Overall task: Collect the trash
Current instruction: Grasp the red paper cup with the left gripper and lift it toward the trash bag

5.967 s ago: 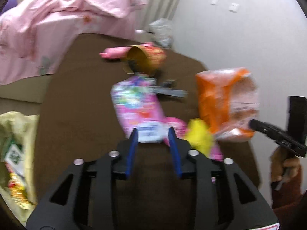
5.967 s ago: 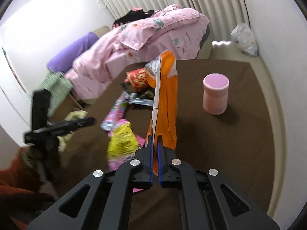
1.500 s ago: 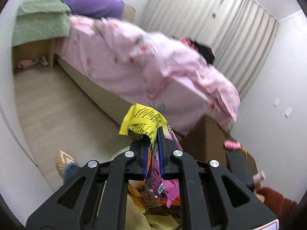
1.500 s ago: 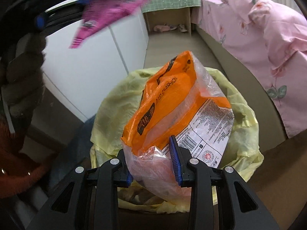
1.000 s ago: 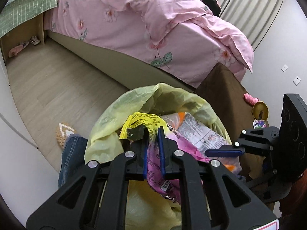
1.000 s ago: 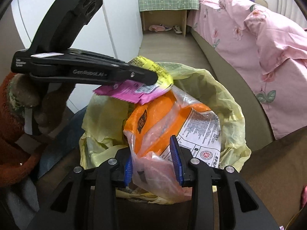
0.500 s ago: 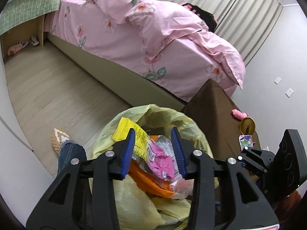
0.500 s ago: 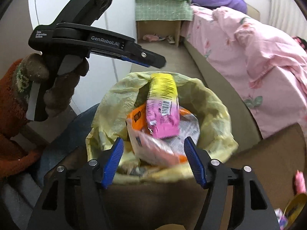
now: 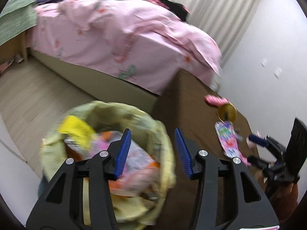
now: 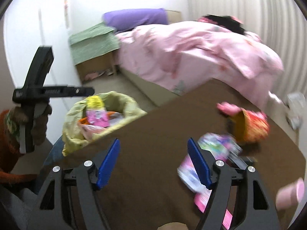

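A bin lined with a yellow bag [image 9: 165, 141] [image 10: 126, 103] stands at the brown table's edge, holding the yellow-and-pink wrappers [image 10: 96, 113] and the orange bag [image 9: 138, 164]. My left gripper [image 9: 152, 147] hovers above the bin's right rim, its jaws opening with nothing between them. My right gripper [image 10: 153, 161] is over the brown table [image 10: 149, 126], jaws opening wide and empty. On the table lie a colourful pink packet [image 10: 213, 153] [image 9: 229, 140], an overturned cup with a gold inside [image 10: 249, 127] [image 9: 227, 112] and a pink wrapper [image 10: 227, 108].
A bed with a pink quilt [image 9: 119, 38] [image 10: 201, 48] runs behind the table. A pink cup [image 10: 291, 194] stands at the table's right edge. A crumpled clear bag [image 10: 295, 107] lies by the far wall. A white cabinet [image 10: 28, 38] stands left of the bin.
Both grippers opened and dropped their trash into the bin. The right gripper then swung right from the bin to over the table. The left gripper rose and shifted right.
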